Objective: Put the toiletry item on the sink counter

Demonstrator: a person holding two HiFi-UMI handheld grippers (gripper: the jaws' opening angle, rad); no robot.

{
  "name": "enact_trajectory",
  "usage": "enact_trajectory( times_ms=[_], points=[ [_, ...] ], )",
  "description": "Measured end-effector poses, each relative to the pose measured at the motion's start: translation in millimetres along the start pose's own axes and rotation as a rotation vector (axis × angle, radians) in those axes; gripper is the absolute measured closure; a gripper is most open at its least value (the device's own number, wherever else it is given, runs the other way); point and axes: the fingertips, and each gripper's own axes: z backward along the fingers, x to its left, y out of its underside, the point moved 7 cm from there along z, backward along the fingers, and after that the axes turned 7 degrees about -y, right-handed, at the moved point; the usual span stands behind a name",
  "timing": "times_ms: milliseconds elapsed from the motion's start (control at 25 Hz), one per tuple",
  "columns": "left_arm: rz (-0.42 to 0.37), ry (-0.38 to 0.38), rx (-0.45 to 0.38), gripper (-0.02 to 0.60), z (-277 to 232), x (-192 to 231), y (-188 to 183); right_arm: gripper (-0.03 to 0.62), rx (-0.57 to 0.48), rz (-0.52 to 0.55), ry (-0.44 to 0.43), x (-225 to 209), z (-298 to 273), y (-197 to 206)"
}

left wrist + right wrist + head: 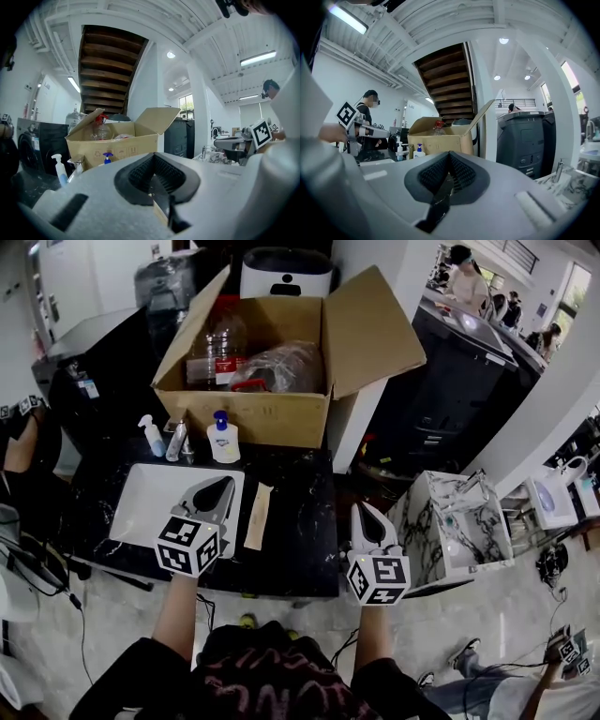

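Observation:
An open cardboard box (272, 416) stands at the back of the black marble sink counter (300, 540), holding plastic bottles and a clear bag. In front of it stand a white bottle with a blue pump (223, 438) (107, 158) (420, 151), a small spray bottle (151, 435) (58, 168) and a faucet (176, 441). My left gripper (225, 486) (153, 154) hovers over the white basin (141, 507), shut and empty. My right gripper (364, 510) (449, 153) hangs just past the counter's right edge, also shut and empty.
A beige flat strip (257, 516) lies on the counter right of the basin. A marble-patterned open box (459, 531) sits on the floor at right, with a dark cabinet (450, 381) behind it. People stand at the far back right and at the left.

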Motion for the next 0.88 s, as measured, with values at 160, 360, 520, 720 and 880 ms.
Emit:
enact_trajectory(
  times_ms=[160,360,520,720,880],
  points=[
    [-0.01,0.013,-0.008,0.581,2,-3,-2,0.583,0.008,0.001,-0.01,3,0,-1],
    [-0.012,0.016,-0.011,0.581,7,-2,-3,0.583,0.015,0.014,-0.021,9,0,-2],
    [-0.012,0.033,-0.009,0.581,9,-5,-2,0.583,0.018,0.015,-0.014,10,1,-3],
    [-0.013,0.044,-0.012,0.581,11,-4,-2,0.583,0.02,0.018,-0.003,11,2,-2],
    [-0.01,0.045,-0.013,0.581,13,-2,0,0.583,0.026,0.02,0.004,12,3,0]
  ],
)
